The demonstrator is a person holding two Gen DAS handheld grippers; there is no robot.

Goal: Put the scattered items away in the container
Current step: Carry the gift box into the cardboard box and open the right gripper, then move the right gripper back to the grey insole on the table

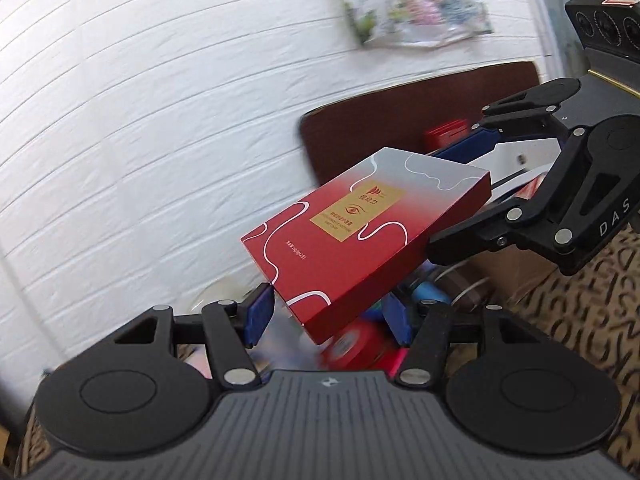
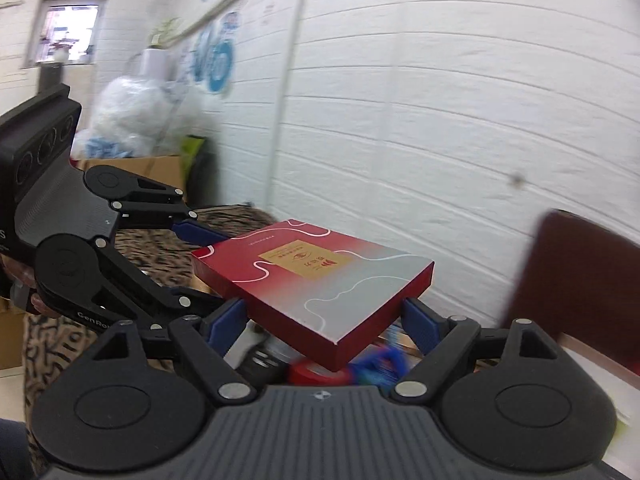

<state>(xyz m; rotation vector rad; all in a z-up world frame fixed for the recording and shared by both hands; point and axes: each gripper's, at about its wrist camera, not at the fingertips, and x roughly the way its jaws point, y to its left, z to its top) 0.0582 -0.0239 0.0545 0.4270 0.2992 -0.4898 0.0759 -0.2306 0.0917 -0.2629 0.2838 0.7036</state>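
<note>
A: Left wrist view, entry one. Flat red box [image 1: 360,236] is held in the air between both tools, tilted, above a heap of small items. Left gripper [image 1: 326,316] has its blue pads [image 1: 258,314] set against the box's near corner, one on each side, closed on it.

B: Right wrist view agrees. Right gripper [image 2: 324,316] grips the opposite corner, pads [image 2: 226,320] pressed to both side edges of the box [image 2: 316,280]. The left tool comes in from the left of frame.

A: Room to move: white panelled wall [image 1: 140,140] close behind the box, dark brown chair back [image 1: 360,120] just beyond its far edge. A leopard-print cloth [image 1: 580,320] lies below to the right.

B: Box looks: lid fades from red to silver-grey, thin white wavy lines, gold label in the middle, deep red sides. Under it, a red tape roll [image 2: 312,374] and something blue [image 2: 384,360], both blurred.
</note>
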